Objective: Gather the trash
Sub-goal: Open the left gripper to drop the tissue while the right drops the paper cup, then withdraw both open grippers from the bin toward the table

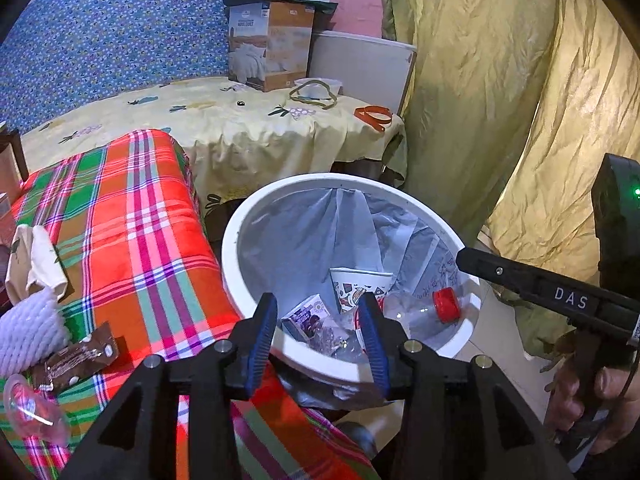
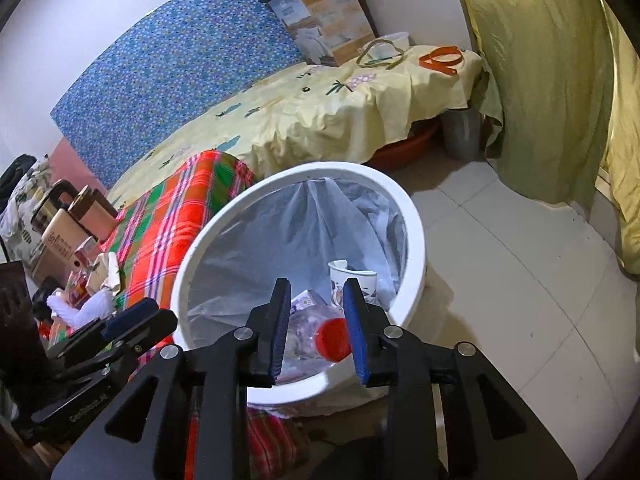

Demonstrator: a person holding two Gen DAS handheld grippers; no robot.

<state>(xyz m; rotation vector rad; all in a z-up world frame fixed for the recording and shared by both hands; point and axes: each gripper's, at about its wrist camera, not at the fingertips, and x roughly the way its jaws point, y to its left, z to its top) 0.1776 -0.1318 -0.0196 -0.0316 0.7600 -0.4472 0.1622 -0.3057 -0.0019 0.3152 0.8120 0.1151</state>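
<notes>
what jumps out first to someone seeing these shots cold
The round white plastic bin with its pale liner sits dead centre, holding a printed paper cup and a clear bottle with a red cap. Left of it, a loud red, green and pink plaid blanket carries a brown snack wrapper.

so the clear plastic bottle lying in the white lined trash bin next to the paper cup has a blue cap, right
Not quite: the clear plastic bottle has a red cap, not a blue one, as the left wrist view shows. The rest holds: it lies in the white lined trash bin beside the printed paper cup.
</notes>
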